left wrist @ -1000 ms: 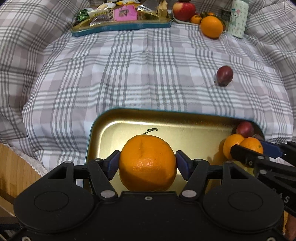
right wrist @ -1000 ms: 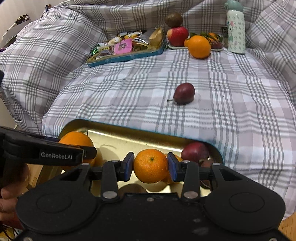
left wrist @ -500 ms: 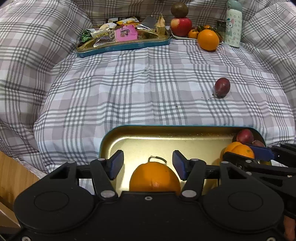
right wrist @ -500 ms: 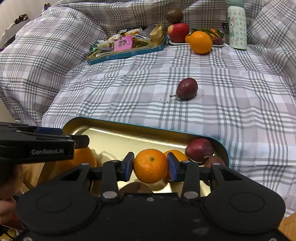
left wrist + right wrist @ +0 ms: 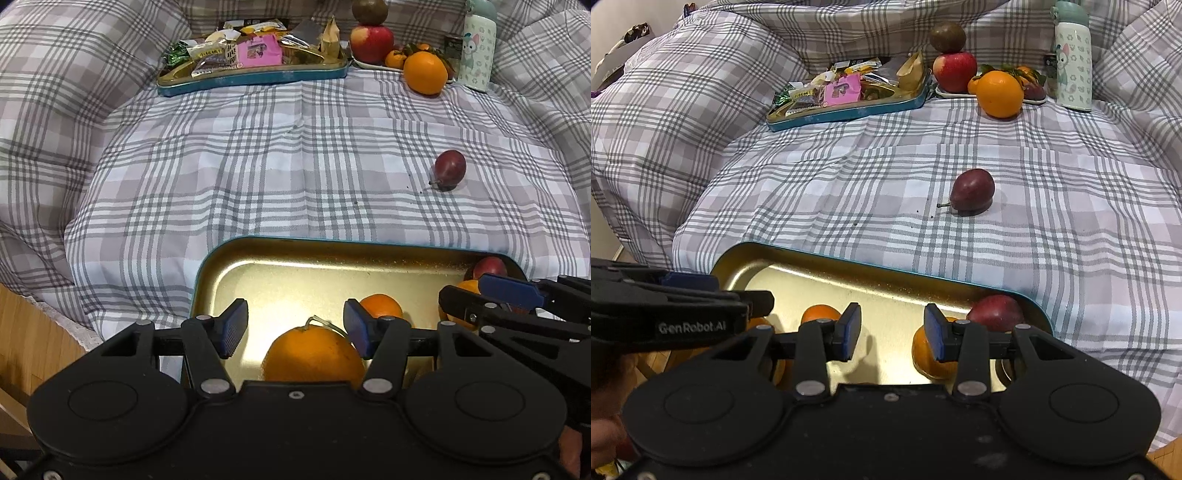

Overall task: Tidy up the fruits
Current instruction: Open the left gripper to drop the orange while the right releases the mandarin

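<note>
Both claws hang open over a gold tray (image 5: 332, 254) at the bottom of the frame, on a plaid bed. The left claw (image 5: 295, 326) holds nothing; a large orange (image 5: 314, 356) lies in the tray beneath it. The right claw (image 5: 892, 330) holds nothing; a small mandarin (image 5: 925, 354) sits by its right finger. A purple passion fruit (image 5: 973, 190) lies at centre right on the bedcover (image 5: 849, 184).

Both tongs, left (image 5: 291, 328) and right (image 5: 892, 332), gape wide, gripping nothing.

Both grippers released their fruit: the left gripper (image 5: 295, 328) dropped its large orange (image 5: 314, 356), the right gripper (image 5: 892, 332) its small orange (image 5: 818, 314), into the gold tray (image 5: 332, 258).
</note>
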`<state>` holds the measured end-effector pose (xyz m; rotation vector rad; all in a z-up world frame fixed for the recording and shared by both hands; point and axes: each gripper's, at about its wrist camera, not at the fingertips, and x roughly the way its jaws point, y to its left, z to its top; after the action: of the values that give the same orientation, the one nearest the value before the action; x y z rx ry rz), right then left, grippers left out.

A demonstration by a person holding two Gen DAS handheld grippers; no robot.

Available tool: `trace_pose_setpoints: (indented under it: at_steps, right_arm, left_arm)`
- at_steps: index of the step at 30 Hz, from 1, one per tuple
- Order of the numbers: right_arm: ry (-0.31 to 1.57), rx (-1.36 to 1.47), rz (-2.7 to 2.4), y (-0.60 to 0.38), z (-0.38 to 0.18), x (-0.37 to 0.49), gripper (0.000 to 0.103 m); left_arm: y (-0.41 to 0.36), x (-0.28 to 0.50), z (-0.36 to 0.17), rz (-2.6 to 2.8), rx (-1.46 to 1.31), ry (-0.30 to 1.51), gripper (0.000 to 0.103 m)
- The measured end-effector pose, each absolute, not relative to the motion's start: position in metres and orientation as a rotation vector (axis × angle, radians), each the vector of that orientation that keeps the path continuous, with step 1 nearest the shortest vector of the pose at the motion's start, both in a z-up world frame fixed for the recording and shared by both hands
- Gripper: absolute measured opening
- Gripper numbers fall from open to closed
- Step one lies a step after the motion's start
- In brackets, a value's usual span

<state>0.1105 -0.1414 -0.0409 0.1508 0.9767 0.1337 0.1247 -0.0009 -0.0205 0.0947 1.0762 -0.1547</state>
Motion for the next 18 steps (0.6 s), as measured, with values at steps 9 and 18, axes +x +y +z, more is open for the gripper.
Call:
trace_pose_setpoints:
  at_steps: [9, 18]
  right_arm:
    - [1.040, 0.152, 0.124, -0.144, -0.042, 0.111, 0.043]
    - [1.077, 0.206, 0.075, -0.154, -0.040, 0.112, 0.047]
  left_arm:
    - [-0.004, 0.125, -0.024, -0.158, 0.109, 1.117, 0.061]
    - [0.002, 0.130, -0.022, -0.143, 0.101, 1.133, 0.061]
